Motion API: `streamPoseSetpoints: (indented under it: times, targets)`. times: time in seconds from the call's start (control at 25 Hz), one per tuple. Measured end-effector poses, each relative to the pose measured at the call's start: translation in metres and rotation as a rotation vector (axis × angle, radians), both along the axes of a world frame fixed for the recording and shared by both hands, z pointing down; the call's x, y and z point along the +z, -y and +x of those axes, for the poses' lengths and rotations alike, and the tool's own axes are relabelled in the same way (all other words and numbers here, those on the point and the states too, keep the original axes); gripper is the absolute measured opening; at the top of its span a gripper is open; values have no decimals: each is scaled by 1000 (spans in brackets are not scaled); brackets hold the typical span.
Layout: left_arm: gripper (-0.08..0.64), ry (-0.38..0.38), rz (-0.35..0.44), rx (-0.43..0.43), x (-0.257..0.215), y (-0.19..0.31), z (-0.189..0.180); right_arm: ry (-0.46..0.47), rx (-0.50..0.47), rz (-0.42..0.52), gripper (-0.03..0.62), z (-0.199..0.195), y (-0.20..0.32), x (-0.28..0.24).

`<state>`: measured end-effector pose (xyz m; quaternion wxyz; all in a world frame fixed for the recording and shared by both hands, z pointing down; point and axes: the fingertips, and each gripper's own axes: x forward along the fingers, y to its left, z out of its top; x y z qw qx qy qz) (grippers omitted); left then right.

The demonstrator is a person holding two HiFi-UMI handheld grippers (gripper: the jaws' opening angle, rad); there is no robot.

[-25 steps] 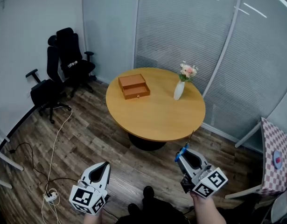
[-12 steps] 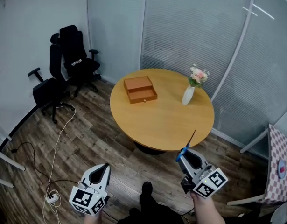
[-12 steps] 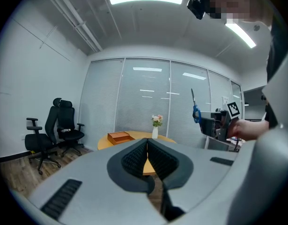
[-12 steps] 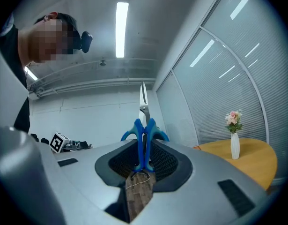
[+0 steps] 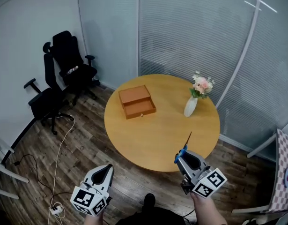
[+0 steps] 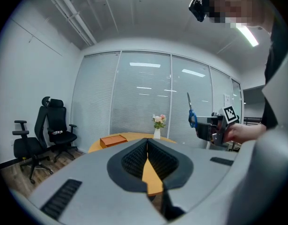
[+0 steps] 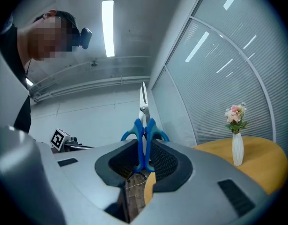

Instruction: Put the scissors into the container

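Down at five o'clock in the head view, right claw (image 5: 181, 156) is clamped on the scissors (image 5: 184, 148): blue handles pinched flat between its jaws, blades closed and poking up and forward past the tips. The right gripper view shows it plainly, scissors dead centre. Left claw (image 5: 107, 168), over at seven o'clock, has its jaws together with nothing in them, just riding along. Out beyond both, the round table (image 5: 158, 135) fills the middle. On it sits the container (image 5: 136, 101), a small wooden box with a knobbed drawer front, at about ten o'clock on the top, and a vase (image 5: 190, 106) of flowers at two o'clock. From the right claw the container lies up at eleven o'clock, well apart, most of the tabletop between them. So where are we? Pick-up looks done, scissors are in hand, and the carry seems under way. The drop into the container is all still to come, and I can't tell from here whether that drawer stands open. Against a second ago, the table has slid closer and lower in the head view. The blade tip now crosses over its near edge, where before it hung over floor (image 5: 87, 144). Grip unchanged, left claw in the same spot.
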<state>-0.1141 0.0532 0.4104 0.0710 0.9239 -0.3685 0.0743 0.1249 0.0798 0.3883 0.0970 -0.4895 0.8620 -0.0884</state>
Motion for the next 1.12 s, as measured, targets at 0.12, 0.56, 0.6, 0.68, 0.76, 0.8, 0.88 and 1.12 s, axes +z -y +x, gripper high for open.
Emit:
streamPoseSetpoints:
  times: [0.12, 0.56, 0.6, 0.68, 0.76, 0.8, 0.88, 1.12]
  targets:
    - [14, 19, 7, 38, -3, 22, 32, 4, -5, 0, 95, 23, 28, 0]
    - [14, 3, -14, 38, 3, 92, 57, 16, -5, -37, 95, 51, 96, 15]
    - [14, -4, -15, 39, 5, 100, 56, 12, -4, -41, 95, 50, 104, 16]
    - [14, -19, -19, 45, 8, 119, 55, 1, -2, -46, 95, 45, 120, 18]
    - [14, -31, -26, 55, 12, 138, 55, -11, 6, -50, 95, 42, 139, 19]
    - [14, -34, -28, 61, 14, 149, 55, -14, 14, -52, 95, 41, 149, 19]
    - [14, -39, -31, 76, 16, 172, 53, -17, 31, -57, 95, 40, 170, 18]
    - [14, -42, -25, 113, 12, 243, 35, -40, 67, -76, 95, 19, 233, 10]
